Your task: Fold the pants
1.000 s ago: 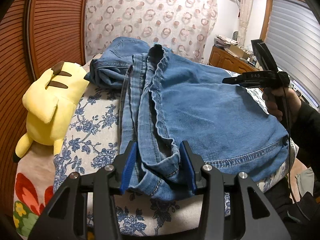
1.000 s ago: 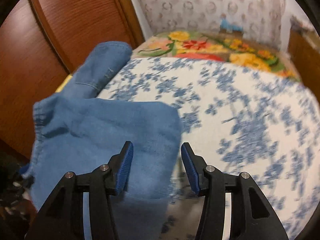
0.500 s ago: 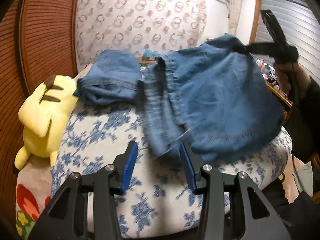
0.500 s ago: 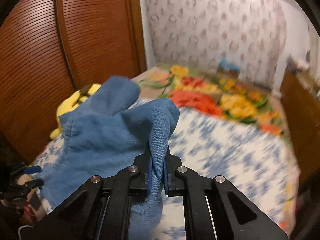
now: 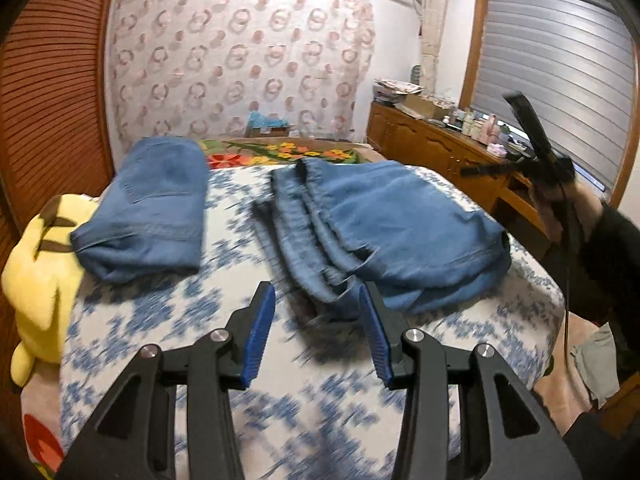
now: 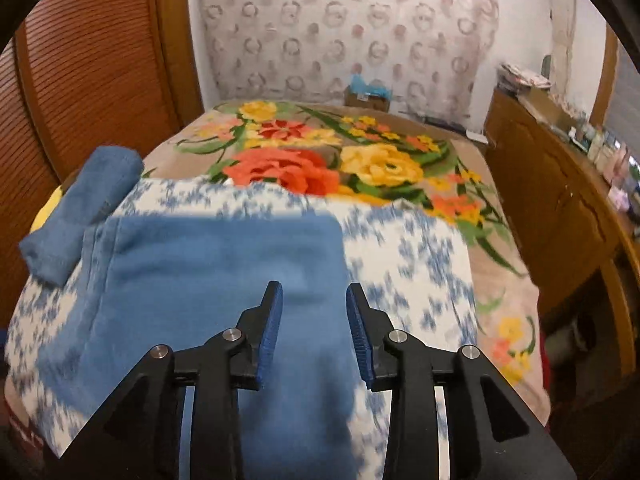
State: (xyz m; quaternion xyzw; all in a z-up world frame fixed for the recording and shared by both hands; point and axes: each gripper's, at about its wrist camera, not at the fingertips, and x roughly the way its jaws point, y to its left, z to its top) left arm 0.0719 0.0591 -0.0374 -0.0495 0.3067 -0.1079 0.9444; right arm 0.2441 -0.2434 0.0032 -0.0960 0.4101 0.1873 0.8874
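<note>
the denim pants (image 5: 384, 236) lie folded in a loose stack on the blue-flowered sheet (image 5: 168, 320) of the bed, with a second folded pair (image 5: 148, 208) just beside a yellow plush toy (image 5: 36, 272) on the left. the left gripper (image 5: 316, 328) hovers just short of the pants' near edge with its jaws spread and nothing in them. the right gripper (image 6: 314, 328) hangs over the denim, jaws apart too, not pinching the cloth.
</note>
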